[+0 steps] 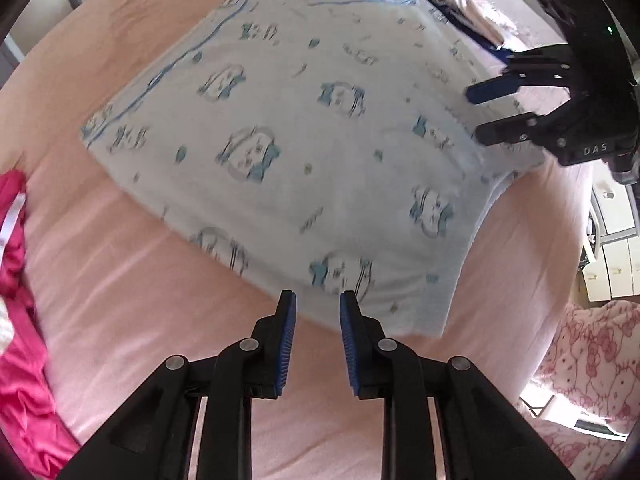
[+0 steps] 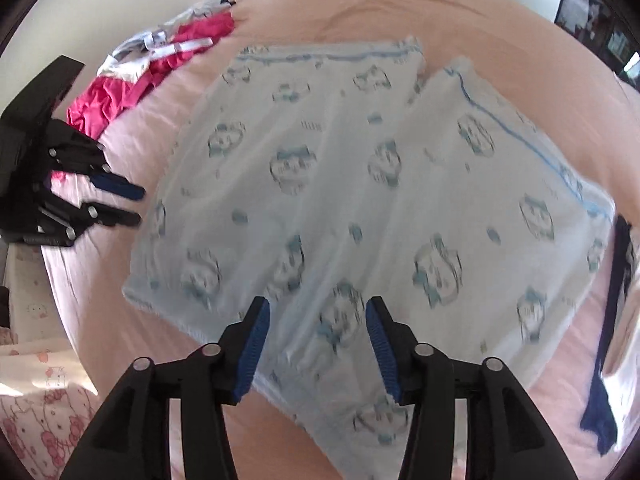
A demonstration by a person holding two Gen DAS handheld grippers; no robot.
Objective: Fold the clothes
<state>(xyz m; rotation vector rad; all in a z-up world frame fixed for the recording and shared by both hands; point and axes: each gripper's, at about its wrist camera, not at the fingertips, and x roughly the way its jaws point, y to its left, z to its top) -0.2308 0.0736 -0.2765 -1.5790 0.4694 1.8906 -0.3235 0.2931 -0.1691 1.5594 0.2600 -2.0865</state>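
Lying flat on the pink bed, the printed garment is sitting beneath both spread, empty tools: left tool, right tool.

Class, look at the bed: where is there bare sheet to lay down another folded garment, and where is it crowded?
Bare pink sheet lies between the light blue printed garment and the pink clothes pile, and beyond the garment's far edge. Crowded: the pile's side, and the side with the dark blue item close beside the garment.

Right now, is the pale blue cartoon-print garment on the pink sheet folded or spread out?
Folded: the pale blue cartoon-print garment has one panel doubled over the other, its edge running across the middle.
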